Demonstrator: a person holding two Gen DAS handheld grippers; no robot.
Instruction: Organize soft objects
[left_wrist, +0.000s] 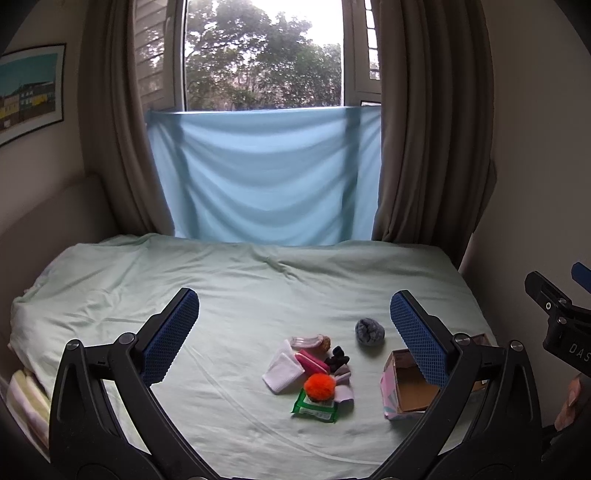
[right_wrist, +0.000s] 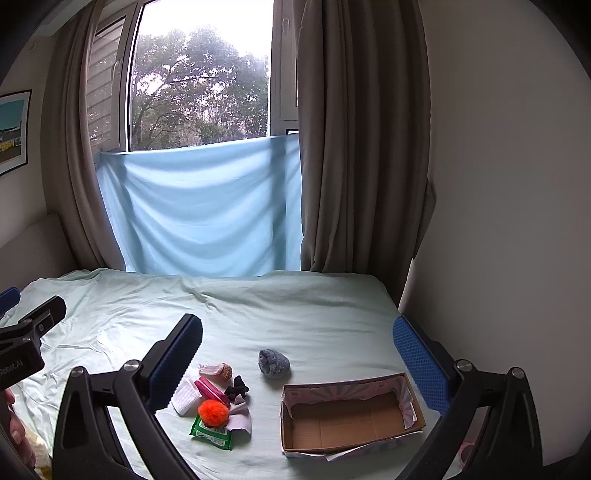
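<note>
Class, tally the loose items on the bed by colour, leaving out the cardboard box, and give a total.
White: 1, folded cloth
Orange: 1, pompom
Green: 1, packet
Pink: 1, pouch
Black: 1, small item
Blue-grey: 1, rolled bundle
Lilac: 1, cloth
Pale pink: 1, tan-tipped item
Total: 8

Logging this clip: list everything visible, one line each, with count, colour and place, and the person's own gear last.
Cardboard box: 1, brown inside, pink-patterned outside, empty, right of pile.
Fuzzy ball: 1, grey-blue, alone between pile and box.
Pompom: 1, orange, on green packet.
Packet: 1, green, pile's near edge.
White cloth: 1, pile's left.
Pink pouch: 1, pile's middle.
Black item: 1, pile's right.
Bed sheet: 1, pale green, under everything.
Blue cloth: 1, hung across window.
Curtains: brown, both sides.
Left gripper: open, empty.
Right gripper: open, empty.
</note>
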